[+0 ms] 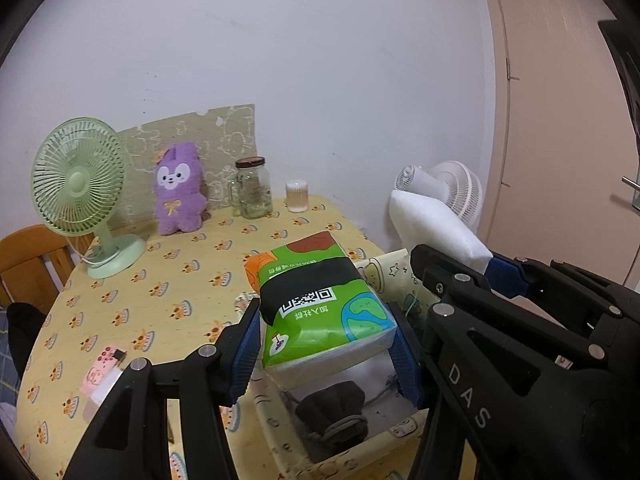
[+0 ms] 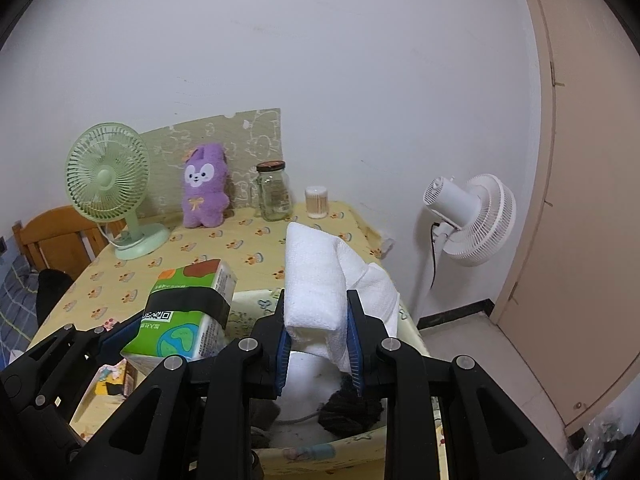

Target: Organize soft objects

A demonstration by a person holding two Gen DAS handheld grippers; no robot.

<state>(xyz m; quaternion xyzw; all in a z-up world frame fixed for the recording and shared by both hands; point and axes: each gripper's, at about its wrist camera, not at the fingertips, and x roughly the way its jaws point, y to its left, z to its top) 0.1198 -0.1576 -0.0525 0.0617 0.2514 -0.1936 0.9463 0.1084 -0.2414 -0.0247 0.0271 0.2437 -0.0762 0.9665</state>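
My left gripper (image 1: 326,344) is shut on a green tissue pack (image 1: 316,304) and holds it above an open fabric storage box (image 1: 344,452) at the table's near right. The pack also shows in the right wrist view (image 2: 188,312). My right gripper (image 2: 316,340) is shut on a folded white towel (image 2: 320,280) above the same box (image 2: 320,450); the towel shows in the left wrist view (image 1: 436,224). A dark rolled item with a grey cord (image 1: 336,408) lies inside the box. A purple plush bunny (image 1: 178,188) stands at the back of the table.
The table has a yellow patterned cloth (image 1: 160,288). A green desk fan (image 1: 80,196), a glass jar (image 1: 252,188) and a cotton-swab tub (image 1: 297,196) stand at the back. A pink card (image 1: 102,372) lies front left. A white floor fan (image 2: 472,216) stands to the right.
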